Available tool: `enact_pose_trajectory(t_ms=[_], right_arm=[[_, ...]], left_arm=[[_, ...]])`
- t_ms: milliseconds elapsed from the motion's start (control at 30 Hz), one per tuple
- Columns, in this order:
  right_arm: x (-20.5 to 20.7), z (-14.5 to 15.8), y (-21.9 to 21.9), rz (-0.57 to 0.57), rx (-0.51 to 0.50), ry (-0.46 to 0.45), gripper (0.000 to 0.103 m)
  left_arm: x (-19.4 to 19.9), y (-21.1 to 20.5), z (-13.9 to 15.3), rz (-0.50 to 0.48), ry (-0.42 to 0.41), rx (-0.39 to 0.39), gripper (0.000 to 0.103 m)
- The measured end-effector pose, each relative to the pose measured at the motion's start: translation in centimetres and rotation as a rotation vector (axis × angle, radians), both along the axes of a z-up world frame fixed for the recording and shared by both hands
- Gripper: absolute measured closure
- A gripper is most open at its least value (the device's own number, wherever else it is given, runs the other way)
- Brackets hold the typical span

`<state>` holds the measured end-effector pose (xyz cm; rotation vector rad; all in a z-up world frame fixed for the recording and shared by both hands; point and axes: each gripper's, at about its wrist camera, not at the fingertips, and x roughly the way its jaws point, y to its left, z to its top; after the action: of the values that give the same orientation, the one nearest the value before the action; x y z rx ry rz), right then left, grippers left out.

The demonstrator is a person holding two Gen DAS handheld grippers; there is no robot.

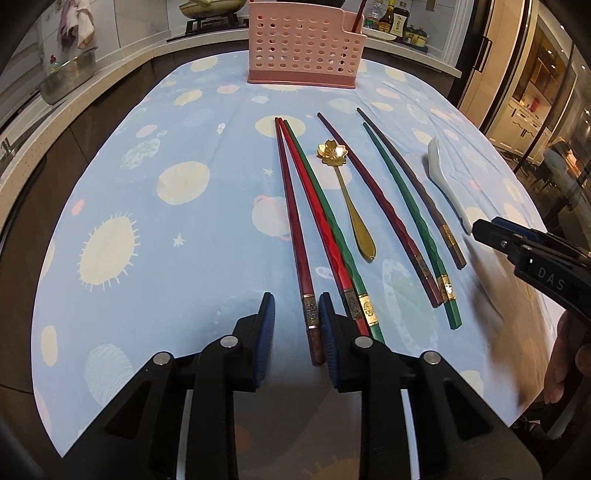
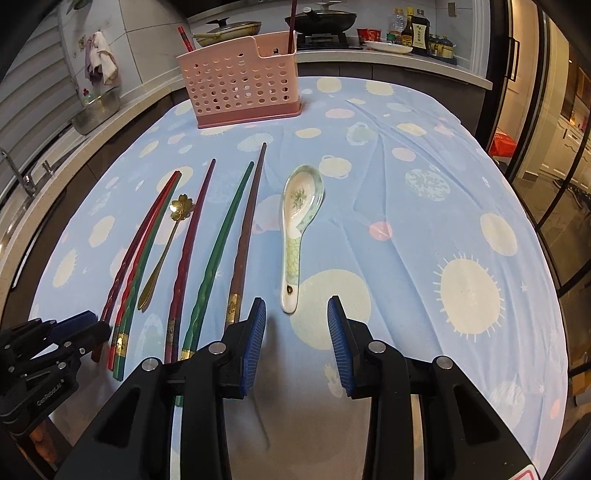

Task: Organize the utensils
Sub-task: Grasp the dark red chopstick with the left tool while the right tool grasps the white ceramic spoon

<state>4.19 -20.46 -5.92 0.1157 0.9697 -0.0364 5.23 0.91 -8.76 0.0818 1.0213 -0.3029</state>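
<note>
Several chopsticks lie side by side on the blue tablecloth (image 1: 166, 258), among them a dark red chopstick (image 1: 293, 221), a red one (image 1: 319, 236) and a green one (image 1: 410, 221). A gold flower spoon (image 1: 347, 195) lies between them. My left gripper (image 1: 297, 317) is open, low over the cloth, with the dark red chopstick's banded end between its fingers, close to the right pad. A white ceramic spoon (image 2: 295, 221) lies just ahead of my right gripper (image 2: 296, 325), which is open and holds nothing. The pink perforated holder (image 2: 243, 81) stands at the far end with two chopsticks upright in it.
Behind the table runs a kitchen counter with pans on a stove (image 2: 321, 18), sauce bottles (image 2: 415, 31) and a metal colander (image 2: 94, 110). A sink tap (image 2: 16, 173) is at the left. Glass doors (image 2: 546, 147) stand at the right.
</note>
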Motion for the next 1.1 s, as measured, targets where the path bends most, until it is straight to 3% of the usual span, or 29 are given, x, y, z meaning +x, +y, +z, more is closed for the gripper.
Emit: enact_pose_trajectory(t_ms=[133,367,767,1100], right_arm=[[1.1,-0.7,0.3,0.016,-0.003,0.012,0.081],[1.9,-1.4,0.8,0.034,-0.035,0.007,0.092],[0.8,0.2,-0.6,0.02,0.006,-0.007,0.094],[0.3,4.4,-1.6,0.009,0.046,-0.106,0.094]], left_arm=[[-0.2,0.1,0.0,-0.008,0.012,-0.016,0.092],[-0.3,0.4,0.0,-0.009,0.027,-0.04,0.095],[-0.5,0.8,1.0,-0.01,0.036,-0.074,0.095],[-0.2,1.5,4.9,0.001,-0.047,-0.112,0.095]])
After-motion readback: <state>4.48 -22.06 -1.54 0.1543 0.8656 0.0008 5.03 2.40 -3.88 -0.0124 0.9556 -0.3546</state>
